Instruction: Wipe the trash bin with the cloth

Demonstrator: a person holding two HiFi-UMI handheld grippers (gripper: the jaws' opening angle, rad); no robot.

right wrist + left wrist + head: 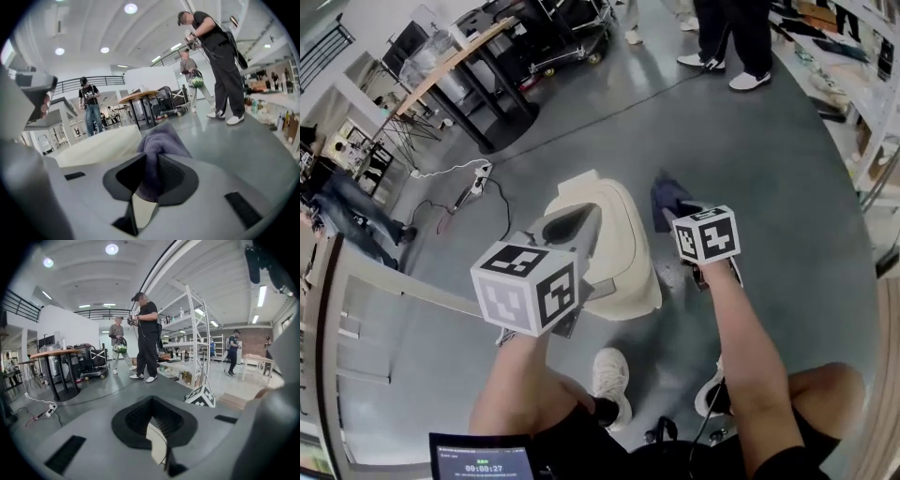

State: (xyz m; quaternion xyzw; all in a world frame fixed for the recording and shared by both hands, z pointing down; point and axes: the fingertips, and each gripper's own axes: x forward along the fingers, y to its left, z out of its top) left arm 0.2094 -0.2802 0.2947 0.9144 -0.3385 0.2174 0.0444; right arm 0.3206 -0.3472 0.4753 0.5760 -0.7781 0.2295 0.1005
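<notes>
The cream trash bin (614,258) stands on the grey floor just ahead of my feet; its pale side (101,145) shows left of the right jaws. My right gripper (682,210) (154,157) hangs by the bin's right side, shut on a dark purple cloth (667,200) (161,138) that bunches out ahead of the pads. Over the bin's near left edge, my left gripper (578,219) (151,401) has its jaws closed with nothing between them. The left gripper view looks across the floor past the right gripper's marker cube (201,397); the bin does not show there.
A power strip with cables (478,183) lies on the floor left of the bin. Black-legged tables (469,84) and a cart stand at the back left. People stand beyond (727,56). Shelving (872,122) lines the right. My shoes (609,375) are just behind the bin.
</notes>
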